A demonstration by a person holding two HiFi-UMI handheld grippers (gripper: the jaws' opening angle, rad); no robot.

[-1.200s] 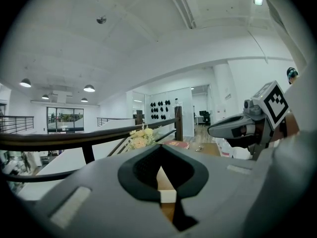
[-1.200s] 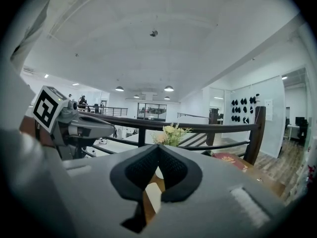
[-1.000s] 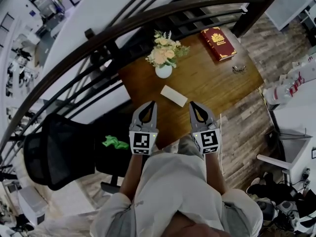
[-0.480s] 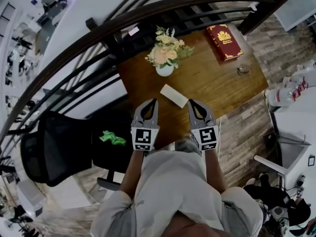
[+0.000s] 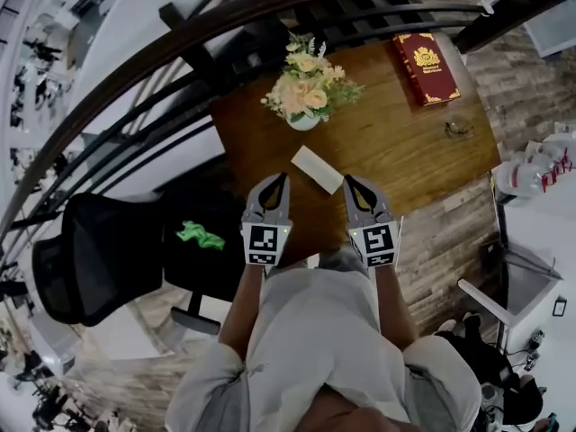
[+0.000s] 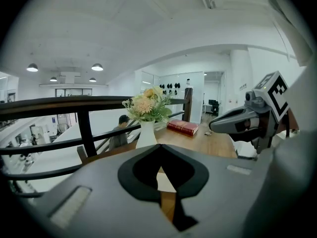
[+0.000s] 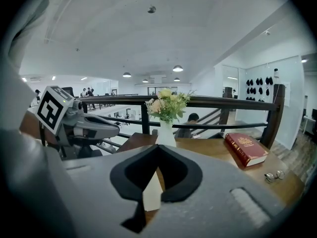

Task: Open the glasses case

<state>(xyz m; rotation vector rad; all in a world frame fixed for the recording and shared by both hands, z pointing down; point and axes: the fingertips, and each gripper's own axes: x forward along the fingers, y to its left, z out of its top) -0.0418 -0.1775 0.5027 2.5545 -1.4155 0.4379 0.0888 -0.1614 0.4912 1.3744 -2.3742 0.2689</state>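
The glasses case (image 5: 317,168) is a white oblong box that lies closed and slanted on the brown wooden table (image 5: 396,160), near its front edge. My left gripper (image 5: 281,179) hangs just left of the case and my right gripper (image 5: 349,180) just right of it, both short of it and apart from it. Both are shut with nothing between the jaws. In the left gripper view the case (image 6: 165,180) shows through the cutout behind the closed tips (image 6: 159,146). In the right gripper view the case (image 7: 152,192) lies just beyond the shut tips (image 7: 158,146).
A white vase of flowers (image 5: 306,120) stands behind the case. A red book (image 5: 425,67) lies at the far right corner, a pair of glasses (image 5: 459,130) near the right edge. A dark railing (image 5: 180,52) runs behind the table. A black chair (image 5: 99,255) and green cloth (image 5: 200,235) are at the left.
Both grippers have sunk a little and drawn closer to the case, side by side. Their jaws have stayed shut. The case has not moved on the table.
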